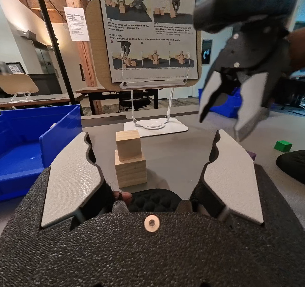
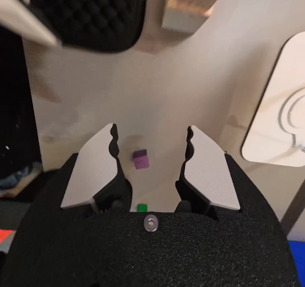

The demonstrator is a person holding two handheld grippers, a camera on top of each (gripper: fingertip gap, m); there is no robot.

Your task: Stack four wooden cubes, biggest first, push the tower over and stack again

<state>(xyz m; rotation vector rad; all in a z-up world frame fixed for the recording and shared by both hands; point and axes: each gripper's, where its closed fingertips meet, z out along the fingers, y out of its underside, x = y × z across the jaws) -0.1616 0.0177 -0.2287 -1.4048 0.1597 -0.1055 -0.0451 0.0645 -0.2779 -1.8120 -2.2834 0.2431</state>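
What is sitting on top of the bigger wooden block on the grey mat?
A smaller wooden block stands on the bigger wooden block, set a little off-centre. Nothing rests on the smaller one. The faces where they meet are hidden.

Ahead of the wide-spread left gripper (image 1: 152, 137) stands a two-cube wooden stack (image 1: 130, 159); bare mat (image 1: 178, 157) lies to its right. A blue bin (image 1: 33, 140) blocks the left, a white stand base (image 1: 175, 128) beyond.

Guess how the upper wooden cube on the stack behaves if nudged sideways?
The upper wooden cube sits off-centre on the larger wooden cube, so it probably slides or tips off easily. Flat faces: unlikely to roll. It looks rigid, probably light. Both grippers, left and right, are open and clear.
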